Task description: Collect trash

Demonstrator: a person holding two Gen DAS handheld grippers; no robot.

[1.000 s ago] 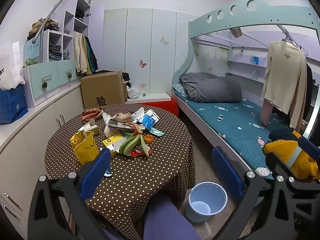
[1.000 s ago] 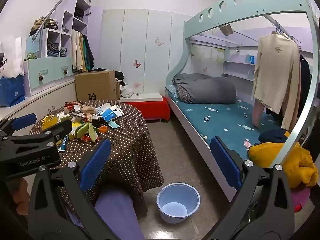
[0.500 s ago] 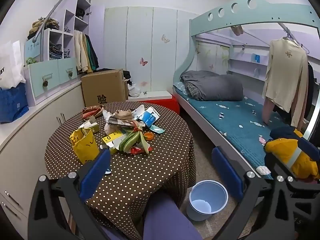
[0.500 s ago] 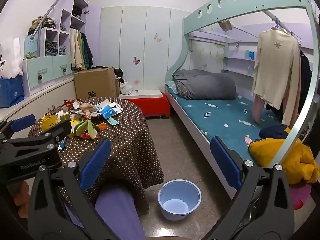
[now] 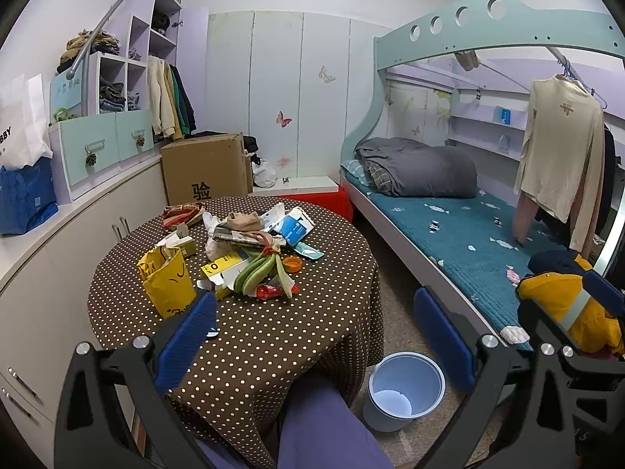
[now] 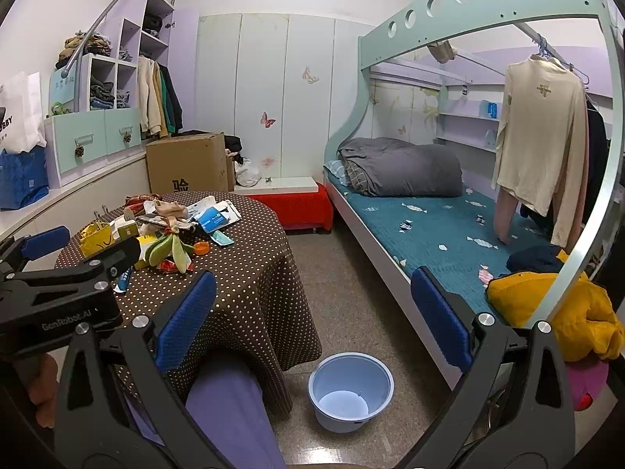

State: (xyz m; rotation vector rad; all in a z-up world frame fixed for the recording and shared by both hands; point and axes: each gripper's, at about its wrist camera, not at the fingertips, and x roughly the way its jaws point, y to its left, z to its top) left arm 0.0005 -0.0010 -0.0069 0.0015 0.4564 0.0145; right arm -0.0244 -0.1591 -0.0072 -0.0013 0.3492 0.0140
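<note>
Bedroom: trash pile [image 5: 250,250] on polka-dot table [image 5: 273,336], bin [image 5: 404,391] beside.

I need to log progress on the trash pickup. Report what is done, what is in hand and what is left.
Done: nothing that shows; the pale blue plastic bin on the floor looks empty. In hand: nothing; the left gripper and right gripper are both open and empty. Left: the whole pile on the round brown polka-dot table, including the yellow paper bag, blue and white carton and orange cap.
</note>
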